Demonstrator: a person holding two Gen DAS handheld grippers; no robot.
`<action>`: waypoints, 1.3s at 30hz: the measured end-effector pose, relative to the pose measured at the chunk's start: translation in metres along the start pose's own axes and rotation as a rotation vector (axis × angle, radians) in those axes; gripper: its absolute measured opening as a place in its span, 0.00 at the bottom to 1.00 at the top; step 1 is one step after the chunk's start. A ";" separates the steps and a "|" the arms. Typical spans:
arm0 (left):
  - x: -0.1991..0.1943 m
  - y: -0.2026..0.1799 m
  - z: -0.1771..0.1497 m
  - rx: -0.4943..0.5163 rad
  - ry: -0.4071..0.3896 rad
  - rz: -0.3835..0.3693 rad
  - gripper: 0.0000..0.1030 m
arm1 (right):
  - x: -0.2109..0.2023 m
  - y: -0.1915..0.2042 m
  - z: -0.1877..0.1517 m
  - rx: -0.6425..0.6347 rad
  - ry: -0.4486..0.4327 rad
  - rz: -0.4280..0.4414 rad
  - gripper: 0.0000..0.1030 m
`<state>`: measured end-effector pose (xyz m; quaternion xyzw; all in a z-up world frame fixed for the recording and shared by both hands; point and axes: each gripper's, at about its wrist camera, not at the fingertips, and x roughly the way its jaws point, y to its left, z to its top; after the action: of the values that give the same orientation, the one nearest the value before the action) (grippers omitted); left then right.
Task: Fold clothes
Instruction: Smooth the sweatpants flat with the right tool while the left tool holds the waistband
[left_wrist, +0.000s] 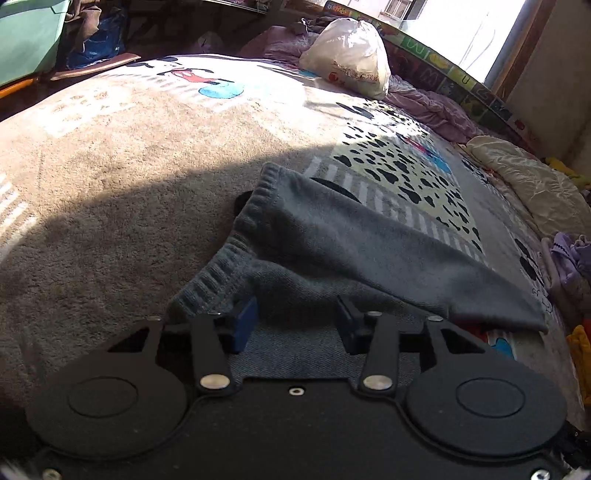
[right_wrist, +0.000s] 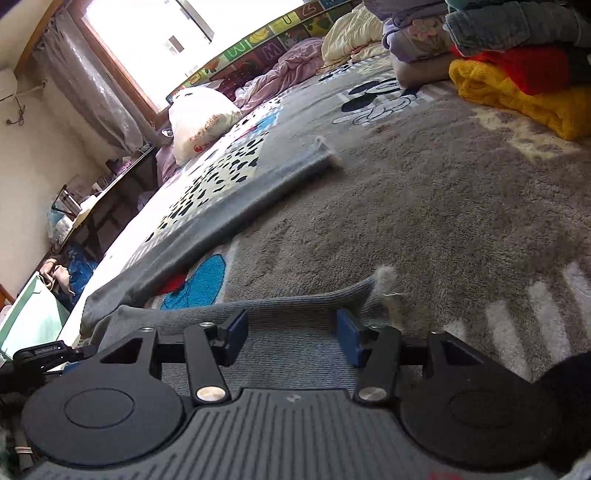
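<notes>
A grey knit garment (left_wrist: 332, 243) with ribbed cuffs lies on the cartoon-print blanket (left_wrist: 129, 155). One long part is folded across it to the right. My left gripper (left_wrist: 295, 321) is open, its blue pads apart, low over the garment's near edge. In the right wrist view the same grey garment (right_wrist: 291, 332) lies under my right gripper (right_wrist: 291, 330), which is open with pads apart. A long grey part (right_wrist: 236, 206) stretches away to the upper right.
A white plastic bag (left_wrist: 351, 59) sits at the far side, also in the right wrist view (right_wrist: 199, 118). A stack of folded clothes, yellow (right_wrist: 517, 96) and red, stands at the right. Purple bedding (left_wrist: 436, 107) and a cream quilt (left_wrist: 535, 184) lie near the window.
</notes>
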<state>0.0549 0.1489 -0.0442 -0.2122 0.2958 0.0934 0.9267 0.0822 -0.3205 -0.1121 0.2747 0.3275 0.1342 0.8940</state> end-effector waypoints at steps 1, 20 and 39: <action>0.000 -0.005 0.003 0.017 -0.007 -0.030 0.46 | -0.005 0.000 0.001 -0.003 0.000 0.001 0.42; 0.108 -0.041 0.032 -0.312 0.134 -0.224 0.36 | -0.009 -0.015 -0.013 0.039 -0.048 0.151 0.55; 0.065 0.039 0.060 -0.394 0.013 -0.318 0.51 | -0.003 -0.017 -0.015 0.084 -0.066 0.198 0.63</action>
<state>0.1266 0.2134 -0.0512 -0.4331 0.2406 0.0006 0.8686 0.0712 -0.3292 -0.1304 0.3475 0.2743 0.1989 0.8743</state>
